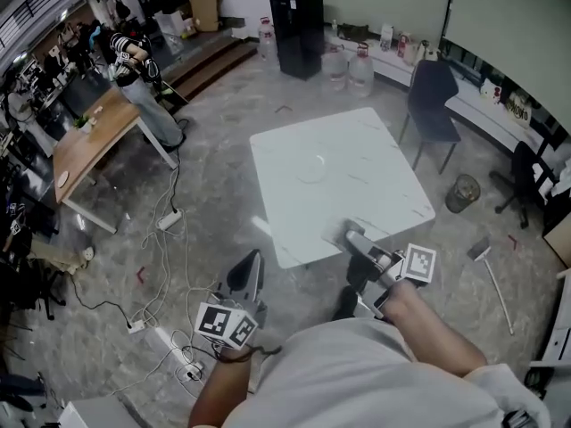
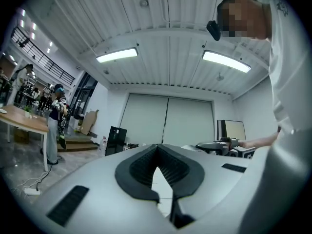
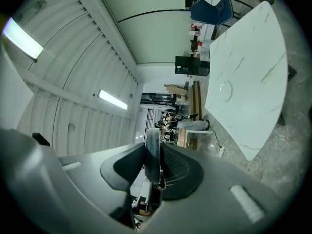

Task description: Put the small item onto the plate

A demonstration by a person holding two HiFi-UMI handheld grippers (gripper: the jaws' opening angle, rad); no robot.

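Small flat grey item (image 3: 152, 155) sits pinched in the right gripper (image 1: 355, 235) at the white table's (image 1: 375, 185) near edge. Clear plate (image 1: 310, 167) rests mid-table. Left gripper (image 1: 247, 275) is closed and empty.

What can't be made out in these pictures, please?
Item: right gripper view shows only a grey edge in the right hand-held gripper; its kind is unclear.
Item, head view: hidden by that gripper.
Plate: head view, faint and too small for detail.
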